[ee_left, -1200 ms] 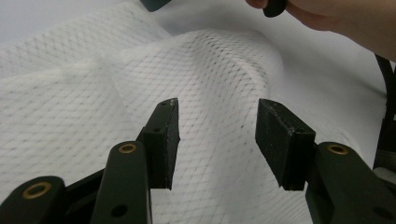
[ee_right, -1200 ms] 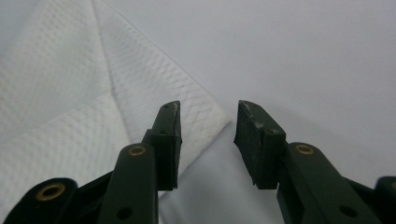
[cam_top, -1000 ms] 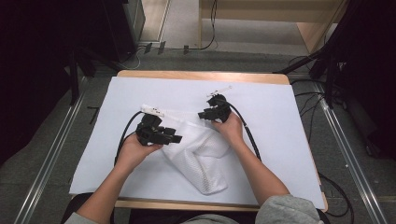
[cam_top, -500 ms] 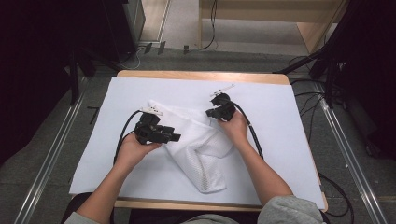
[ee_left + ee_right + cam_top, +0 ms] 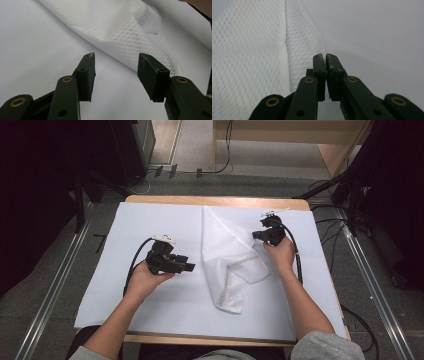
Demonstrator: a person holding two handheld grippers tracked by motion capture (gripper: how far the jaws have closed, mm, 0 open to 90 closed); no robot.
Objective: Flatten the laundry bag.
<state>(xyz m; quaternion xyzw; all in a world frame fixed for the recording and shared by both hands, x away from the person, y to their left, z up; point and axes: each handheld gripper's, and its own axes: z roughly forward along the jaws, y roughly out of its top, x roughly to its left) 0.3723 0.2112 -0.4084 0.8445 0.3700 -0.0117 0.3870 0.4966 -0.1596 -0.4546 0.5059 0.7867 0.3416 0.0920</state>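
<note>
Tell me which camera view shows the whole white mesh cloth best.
The high view: the white mesh cloth lies there in full, folded over on the white table cover. The left gripper view gives a close fold of mesh; the right gripper view gives one flat edge.

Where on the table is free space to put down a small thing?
The white sheet is bare left of the left gripper and along the near edge below both hands. The middle is crowded: the mesh cloth lies there, with the right gripper at its right edge.
</note>
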